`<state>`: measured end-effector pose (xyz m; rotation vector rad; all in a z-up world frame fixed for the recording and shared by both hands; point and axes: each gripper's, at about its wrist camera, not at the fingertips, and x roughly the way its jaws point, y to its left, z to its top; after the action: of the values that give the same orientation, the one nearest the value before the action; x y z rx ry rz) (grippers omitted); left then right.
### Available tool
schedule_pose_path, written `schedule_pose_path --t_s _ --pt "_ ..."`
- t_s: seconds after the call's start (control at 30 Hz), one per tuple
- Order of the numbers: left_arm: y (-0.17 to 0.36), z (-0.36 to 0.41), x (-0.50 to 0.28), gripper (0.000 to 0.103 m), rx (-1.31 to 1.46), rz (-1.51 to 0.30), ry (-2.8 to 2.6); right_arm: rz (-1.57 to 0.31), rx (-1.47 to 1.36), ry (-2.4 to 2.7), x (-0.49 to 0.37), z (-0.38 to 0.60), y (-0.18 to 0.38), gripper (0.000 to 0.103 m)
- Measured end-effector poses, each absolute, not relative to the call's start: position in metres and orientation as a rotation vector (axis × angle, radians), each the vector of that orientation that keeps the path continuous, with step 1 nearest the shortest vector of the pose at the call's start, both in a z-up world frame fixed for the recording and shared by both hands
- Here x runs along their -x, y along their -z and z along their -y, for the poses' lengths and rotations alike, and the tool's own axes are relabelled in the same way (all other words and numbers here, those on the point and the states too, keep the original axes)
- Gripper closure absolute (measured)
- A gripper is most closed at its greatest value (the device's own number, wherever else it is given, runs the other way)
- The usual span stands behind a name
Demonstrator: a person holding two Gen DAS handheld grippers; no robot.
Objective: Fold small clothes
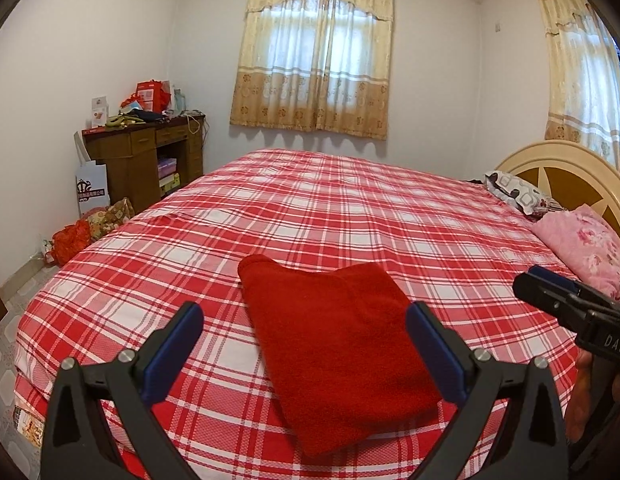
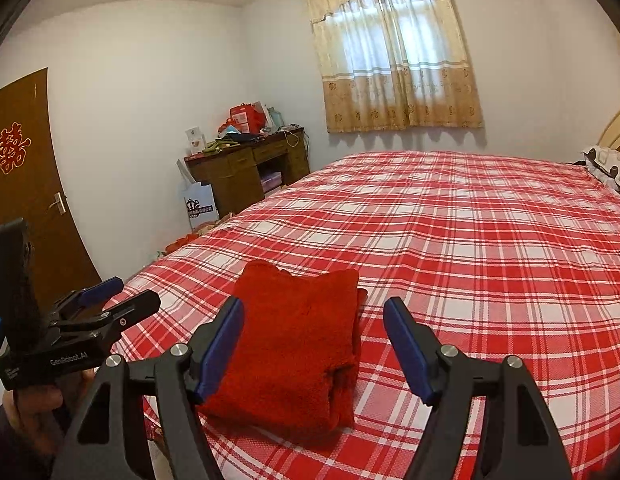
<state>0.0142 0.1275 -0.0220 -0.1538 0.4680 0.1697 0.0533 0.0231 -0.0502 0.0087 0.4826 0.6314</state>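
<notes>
Plaid bedspread [image 1: 349,208], curtained window [image 1: 313,60], cluttered desk [image 1: 150,152].

The folded garment [image 1: 333,352] is fuzzy red cloth on a smooth woven checked bedsheet [image 1: 349,208]; the desk [image 1: 150,156] is dark wood.

Soft daylight is glowing through the curtains [image 1: 315,60] ahead of me, washing them out while the fisheye is bending the walls and darkening the corners, everything staying sharp and evenly lit.

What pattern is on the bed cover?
Red and white plaid on the bed cover, clearest in the left wrist view.
</notes>
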Motion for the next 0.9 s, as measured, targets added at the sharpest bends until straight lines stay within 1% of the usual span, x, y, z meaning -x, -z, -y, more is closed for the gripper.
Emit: schedule_pose_path --t_s 0.9 --pt "0.028 -0.1213 -0.0156 0.0 0.151 -0.502 -0.171 -0.472 -0.027 -0.639 -0.049 -0.016 0.0498 0.029"
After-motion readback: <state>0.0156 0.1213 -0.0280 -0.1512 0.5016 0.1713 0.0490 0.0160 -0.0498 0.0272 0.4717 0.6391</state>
